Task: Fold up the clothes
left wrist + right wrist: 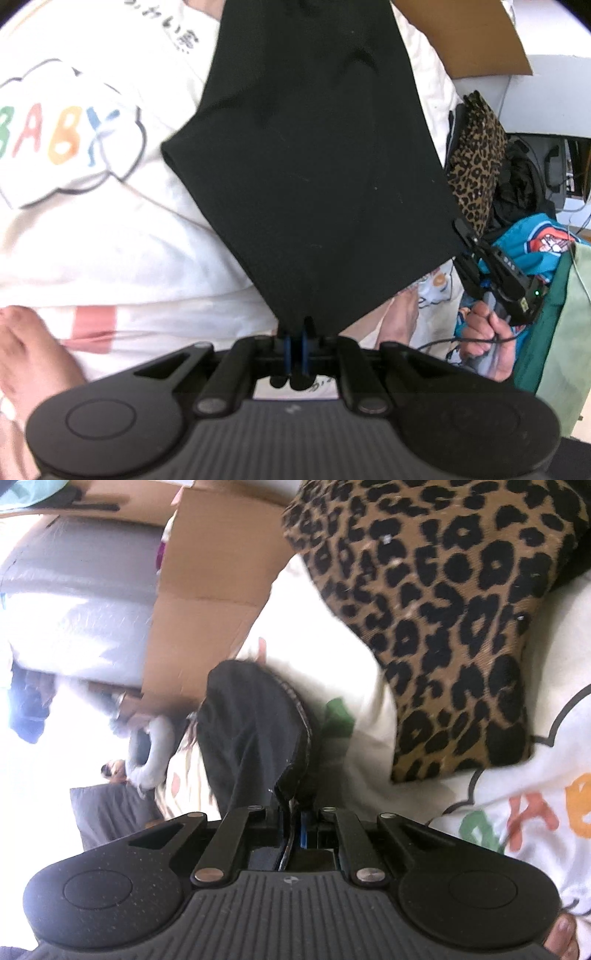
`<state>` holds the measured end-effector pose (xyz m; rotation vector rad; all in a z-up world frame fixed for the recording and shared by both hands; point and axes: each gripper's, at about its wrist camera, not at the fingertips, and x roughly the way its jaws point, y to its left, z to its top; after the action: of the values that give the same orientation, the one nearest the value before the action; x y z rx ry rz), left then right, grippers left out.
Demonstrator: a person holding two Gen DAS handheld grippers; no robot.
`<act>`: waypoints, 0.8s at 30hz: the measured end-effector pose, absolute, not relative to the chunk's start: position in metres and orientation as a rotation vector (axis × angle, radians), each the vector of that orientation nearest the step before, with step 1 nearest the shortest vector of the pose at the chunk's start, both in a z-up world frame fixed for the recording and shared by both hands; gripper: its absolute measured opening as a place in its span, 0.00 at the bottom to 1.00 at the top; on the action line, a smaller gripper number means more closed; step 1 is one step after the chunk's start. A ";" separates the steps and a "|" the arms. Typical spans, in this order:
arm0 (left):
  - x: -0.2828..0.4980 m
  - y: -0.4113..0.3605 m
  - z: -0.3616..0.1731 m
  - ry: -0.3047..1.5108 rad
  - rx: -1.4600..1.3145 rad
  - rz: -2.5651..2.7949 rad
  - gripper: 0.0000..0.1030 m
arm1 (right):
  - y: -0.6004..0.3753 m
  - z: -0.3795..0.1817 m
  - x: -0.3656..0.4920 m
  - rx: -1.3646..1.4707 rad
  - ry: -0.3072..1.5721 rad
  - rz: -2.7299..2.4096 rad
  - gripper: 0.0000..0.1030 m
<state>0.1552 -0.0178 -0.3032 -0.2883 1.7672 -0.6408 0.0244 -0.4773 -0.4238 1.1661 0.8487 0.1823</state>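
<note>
- White bedding printed with "BABY" lies beneath everything.
- Black garment hangs stretched above it, running toward twelve o'clock from the left gripper, which pinches one corner.
- Right gripper at three o'clock clamps the other corner.
- Leopard-print cloth lies beyond at two o'clock.

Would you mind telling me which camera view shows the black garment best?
The left wrist view: the black garment hangs spread across the frame, pinched by the left hand-held gripper and the right hand-held gripper. The right wrist view shows only a blurred, bunched edge of it.
</note>
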 end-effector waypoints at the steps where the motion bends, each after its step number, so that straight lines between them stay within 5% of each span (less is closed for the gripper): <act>1: 0.157 -0.016 -0.299 1.764 -0.283 -0.640 0.05 | -0.476 -0.421 0.024 1.165 0.856 0.200 0.06; 18: 0.166 0.022 -0.252 1.738 -0.147 -0.602 0.05 | -0.431 -0.385 0.026 1.057 0.930 0.479 0.05; 24: 0.154 0.021 -0.298 1.793 -0.178 -0.604 0.05 | -0.432 -0.393 0.021 0.991 1.022 0.449 0.04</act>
<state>0.1543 0.0205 -0.2982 -0.1780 1.7929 -0.6044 0.0214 -0.4325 -0.3927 0.9910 1.0222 0.4492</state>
